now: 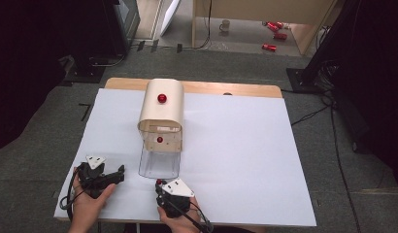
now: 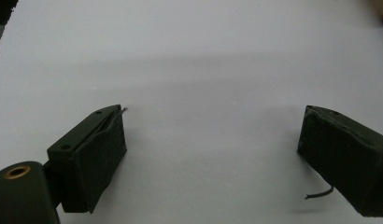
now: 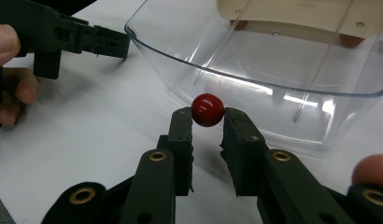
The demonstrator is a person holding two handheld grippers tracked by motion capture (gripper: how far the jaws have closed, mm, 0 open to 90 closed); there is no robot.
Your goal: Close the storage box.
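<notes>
Grey carpet floor (image 1: 37, 160) around the white-topped table (image 1: 245, 160), red cans (image 1: 273, 30) and mug (image 1: 225, 25) beyond its far edge.

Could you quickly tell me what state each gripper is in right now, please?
Left gripper: open, nothing between its fingers.
Right gripper: closed on the red knob of the clear drawer.

no readable text, no labels, no brands, no numbers, no signs anywhere
</notes>
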